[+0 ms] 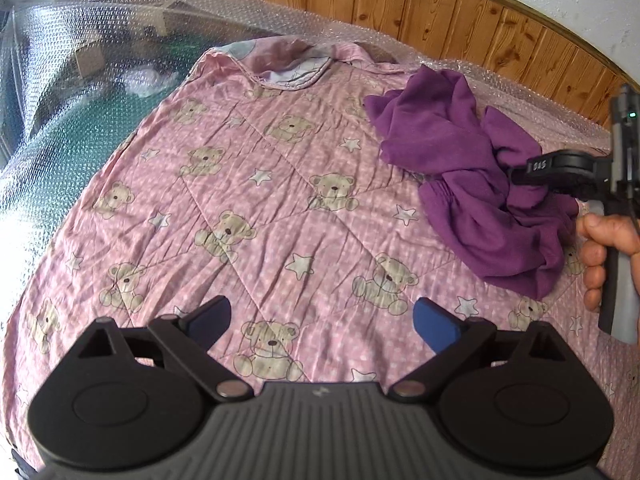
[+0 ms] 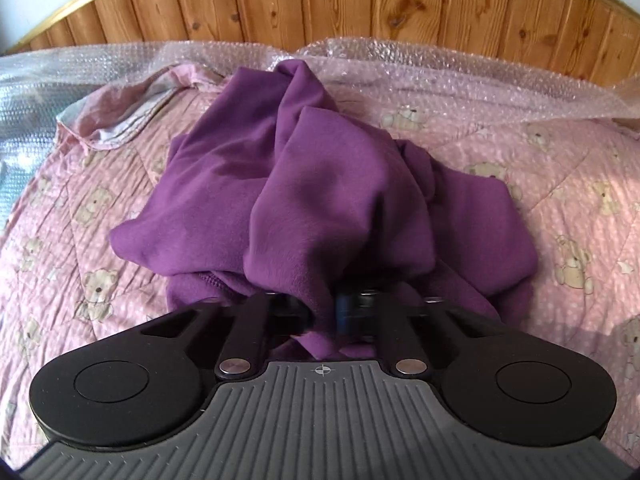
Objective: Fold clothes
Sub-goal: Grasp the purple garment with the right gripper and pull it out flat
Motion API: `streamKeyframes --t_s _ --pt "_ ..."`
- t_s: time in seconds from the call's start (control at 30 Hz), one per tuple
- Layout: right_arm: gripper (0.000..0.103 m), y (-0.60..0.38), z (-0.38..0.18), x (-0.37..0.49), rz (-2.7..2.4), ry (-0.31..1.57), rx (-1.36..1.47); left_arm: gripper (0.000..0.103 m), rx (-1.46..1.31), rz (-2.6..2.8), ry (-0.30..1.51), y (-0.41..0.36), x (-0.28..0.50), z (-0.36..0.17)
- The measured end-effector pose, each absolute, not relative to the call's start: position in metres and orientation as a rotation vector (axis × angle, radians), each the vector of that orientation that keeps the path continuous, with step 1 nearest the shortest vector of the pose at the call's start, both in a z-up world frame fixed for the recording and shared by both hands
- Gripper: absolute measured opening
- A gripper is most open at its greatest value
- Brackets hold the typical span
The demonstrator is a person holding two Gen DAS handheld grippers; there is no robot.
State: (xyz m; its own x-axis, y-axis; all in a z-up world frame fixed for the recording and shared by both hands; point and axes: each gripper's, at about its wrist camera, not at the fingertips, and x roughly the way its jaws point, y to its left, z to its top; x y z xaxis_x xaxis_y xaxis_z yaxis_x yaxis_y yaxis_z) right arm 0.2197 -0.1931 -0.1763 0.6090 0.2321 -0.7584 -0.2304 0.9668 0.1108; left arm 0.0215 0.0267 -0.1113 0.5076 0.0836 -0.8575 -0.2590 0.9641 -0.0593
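The right gripper [image 2: 320, 312] is clamped on a fold of the crumpled purple garment [image 2: 304, 200], lying near the bear-print quilt's [image 1: 240, 200] far edge. The left gripper [image 1: 322, 322] hovers spread wide, holding nothing. Bubble wrap [image 2: 460, 68] borders the quilt.

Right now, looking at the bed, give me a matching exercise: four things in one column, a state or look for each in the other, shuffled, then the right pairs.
Column one:
1. left gripper
2. right gripper
3. purple garment
4. quilt

Column two:
A. pink, with teddy bears and stars
B. open, holding nothing
C. crumpled in a heap
D. shut on cloth

Pairs: 1-B, 2-D, 3-C, 4-A
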Motion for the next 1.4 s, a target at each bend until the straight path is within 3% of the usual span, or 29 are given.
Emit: streamKeyframes --t_s 0.23,0.37,0.4,0.43,0.47,0.5,0.57,0.6,0.83,0.87,0.9,0.93,0.97,1.0,1.2,1.4 --pt "0.007 -0.336 -0.085 0.158 0.041 0.623 0.221 0.101 -0.243 0.136 1.007 0.002 0.05 -0.115" --pt "0.01 -0.408 -0.135 0.151 -0.18 0.856 0.137 0.101 -0.234 0.066 1.0 -0.021 0.06 -0.12" --pt "0.015 -0.414 -0.147 0.15 -0.196 0.917 0.123 0.101 -0.232 0.061 1.002 -0.023 0.059 -0.122" --pt "0.026 -0.414 -0.15 0.147 -0.208 0.93 0.103 0.101 -0.231 0.066 1.003 -0.024 0.058 -0.124" --pt "0.032 -0.403 -0.143 0.141 -0.204 0.88 0.071 0.101 -0.233 0.074 1.007 -0.023 0.056 -0.126" --pt "0.049 -0.387 -0.133 0.135 -0.191 0.81 0.036 0.101 -0.243 0.089 1.015 -0.019 0.053 -0.129" --pt "0.073 -0.345 -0.118 0.136 -0.085 0.712 -0.017 0.101 -0.26 0.12 1.032 -0.01 0.045 -0.133" --pt "0.079 -0.322 -0.114 0.143 0.003 0.692 -0.032 0.101 -0.264 0.141 1.039 -0.004 0.041 -0.135" --pt "0.084 -0.155 -0.154 0.248 0.393 0.76 -0.185 0.101 -0.294 0.3 1.066 0.038 -0.004 -0.137" --pt "0.079 -0.142 -0.165 0.263 0.414 0.796 -0.201 0.101 -0.298 0.319 1.071 0.042 -0.011 -0.138" --pt "0.051 -0.132 -0.176 0.274 0.442 0.844 -0.203 0.101 -0.306 0.331 1.077 0.046 -0.016 -0.139" --pt "0.029 -0.129 -0.184 0.282 0.472 0.902 -0.179 0.101 -0.313 0.344 1.082 0.051 -0.021 -0.14" --pt "0.013 -0.134 -0.182 0.285 0.477 0.912 -0.142 0.101 -0.322 0.354 1.085 0.054 -0.025 -0.14" --pt "0.006 -0.142 -0.173 0.285 0.465 0.886 -0.106 0.101 -0.333 0.36 1.084 0.057 -0.026 -0.141" --pt "0.004 -0.274 -0.101 0.228 0.157 0.673 0.168 0.101 -0.352 0.285 1.034 0.046 0.008 -0.138" --pt "0.007 -0.398 -0.157 0.172 -0.208 0.881 0.267 0.101 -0.202 0.09 0.983 -0.014 0.084 -0.14"
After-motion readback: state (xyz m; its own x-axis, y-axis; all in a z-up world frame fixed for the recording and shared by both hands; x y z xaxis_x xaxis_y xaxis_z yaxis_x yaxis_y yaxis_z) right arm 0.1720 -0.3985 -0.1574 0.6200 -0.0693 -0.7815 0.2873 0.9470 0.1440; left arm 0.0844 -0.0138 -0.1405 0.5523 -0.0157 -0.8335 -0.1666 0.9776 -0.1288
